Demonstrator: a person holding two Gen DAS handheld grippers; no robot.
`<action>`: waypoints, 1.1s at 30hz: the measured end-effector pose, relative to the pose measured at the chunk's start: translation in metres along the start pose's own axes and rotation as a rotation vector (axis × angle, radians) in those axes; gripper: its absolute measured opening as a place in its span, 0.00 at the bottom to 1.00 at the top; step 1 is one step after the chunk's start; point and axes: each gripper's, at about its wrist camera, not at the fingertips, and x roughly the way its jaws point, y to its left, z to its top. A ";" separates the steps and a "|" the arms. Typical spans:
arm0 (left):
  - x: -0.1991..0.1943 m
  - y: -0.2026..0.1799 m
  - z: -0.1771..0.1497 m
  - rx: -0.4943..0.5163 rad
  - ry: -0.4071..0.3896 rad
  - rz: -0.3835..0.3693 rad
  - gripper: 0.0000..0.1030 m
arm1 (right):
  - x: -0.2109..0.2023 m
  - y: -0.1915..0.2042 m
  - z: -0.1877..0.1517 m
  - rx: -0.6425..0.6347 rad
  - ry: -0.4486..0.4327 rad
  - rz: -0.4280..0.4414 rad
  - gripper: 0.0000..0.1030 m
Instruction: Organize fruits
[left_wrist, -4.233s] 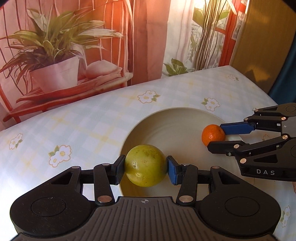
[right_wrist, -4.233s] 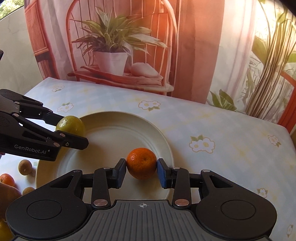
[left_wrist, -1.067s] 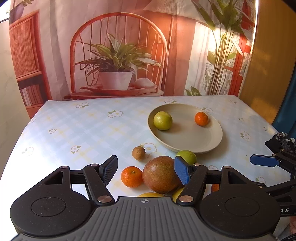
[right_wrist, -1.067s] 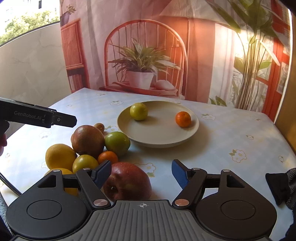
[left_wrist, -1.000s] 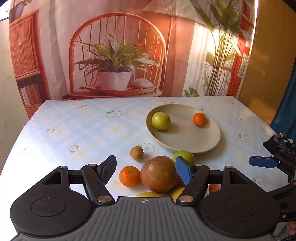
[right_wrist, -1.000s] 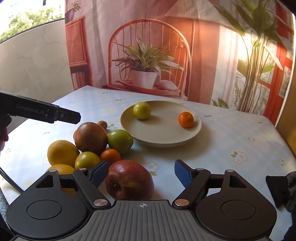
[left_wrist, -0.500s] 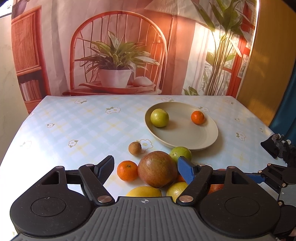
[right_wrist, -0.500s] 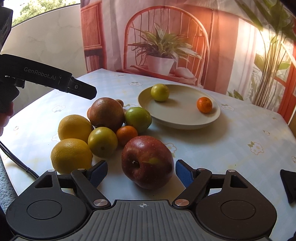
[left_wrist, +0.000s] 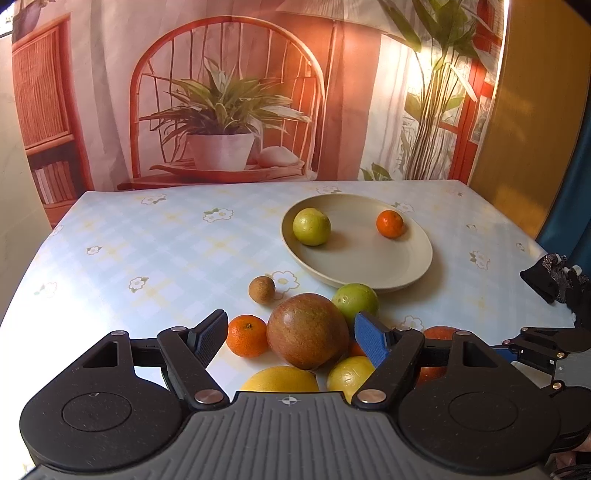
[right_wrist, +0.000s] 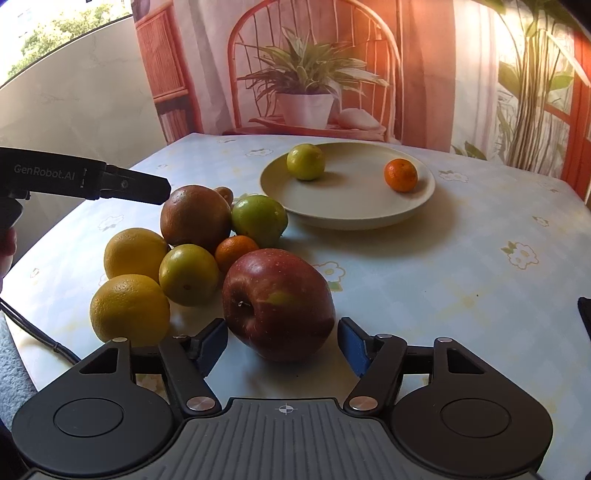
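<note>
The right hand-held gripper (right_wrist: 280, 343) is closing around the apple (right_wrist: 277, 303) on the worktop (right_wrist: 443, 277), pads not yet touching. The left hand-held gripper (left_wrist: 291, 334) stands spread over the fruit pile.

red apple (right_wrist: 277, 303), cream plate (right_wrist: 369, 216), pale blue checked tablecloth with white flowers (right_wrist: 461, 258), blue-padded black tongs (right_wrist: 282, 341)

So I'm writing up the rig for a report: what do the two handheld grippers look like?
Both are matte black with a ribbed grey top. The right gripper has linkage arms with silver rivets, round discs on the shoulders and blue finger pads. The left gripper is built the same; in the right wrist view its side carries white "GenRobot.AI" lettering, and a black cable trails below.
</note>
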 end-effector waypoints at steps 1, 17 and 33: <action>0.000 0.000 0.000 0.003 0.001 0.001 0.76 | 0.000 0.000 0.001 0.001 -0.002 0.000 0.59; 0.015 -0.014 0.012 0.067 0.006 -0.055 0.75 | 0.002 -0.042 0.012 0.213 -0.035 0.022 0.62; 0.065 -0.050 0.042 0.068 0.113 -0.300 0.63 | -0.020 -0.053 0.019 0.174 -0.133 -0.032 0.50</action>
